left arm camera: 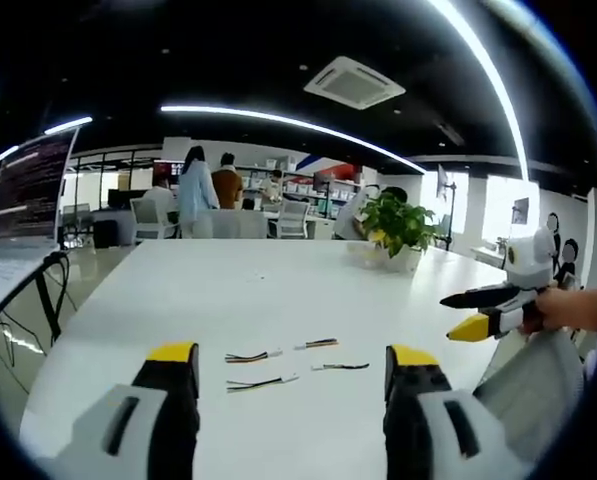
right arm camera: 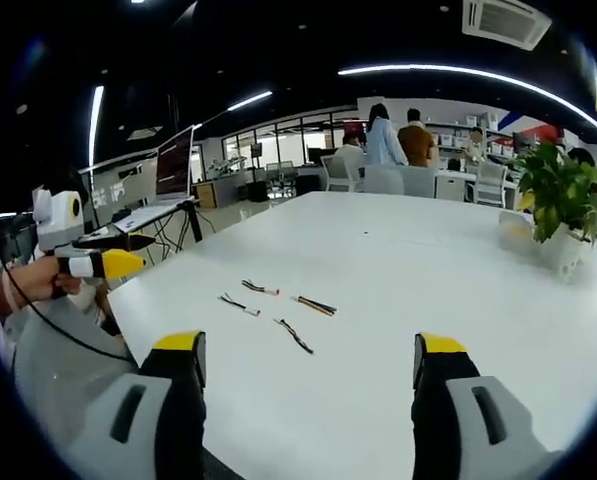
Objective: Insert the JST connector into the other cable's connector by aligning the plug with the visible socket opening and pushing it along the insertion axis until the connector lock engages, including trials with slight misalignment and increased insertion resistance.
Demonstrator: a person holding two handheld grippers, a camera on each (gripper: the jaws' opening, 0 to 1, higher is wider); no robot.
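Several short wired cables with small connectors lie loose on the white table (left arm camera: 228, 290). In the left gripper view two multicoloured ones (left arm camera: 248, 356) (left arm camera: 261, 382) lie at the left, and two darker ones (left arm camera: 318, 344) (left arm camera: 340, 366) lie just to their right. My left gripper (left arm camera: 292, 360) is open and empty, with the cables just beyond its yellow tips. In the right gripper view the same cables (right arm camera: 259, 289) (right arm camera: 237, 303) (right arm camera: 316, 305) (right arm camera: 295, 336) lie ahead of my right gripper (right arm camera: 309, 350), also open and empty. Each gripper (left arm camera: 488, 310) (right arm camera: 98, 262) shows at the edge of the other's view, held off the table.
A potted plant (left arm camera: 398, 225) (right arm camera: 563, 195) stands at the table's far side. A screen on a stand (left arm camera: 28, 190) (right arm camera: 173, 160) is beside the table's edge. People (left arm camera: 208, 185) and chairs are far behind. A hand (left arm camera: 568, 305) holds the right gripper.
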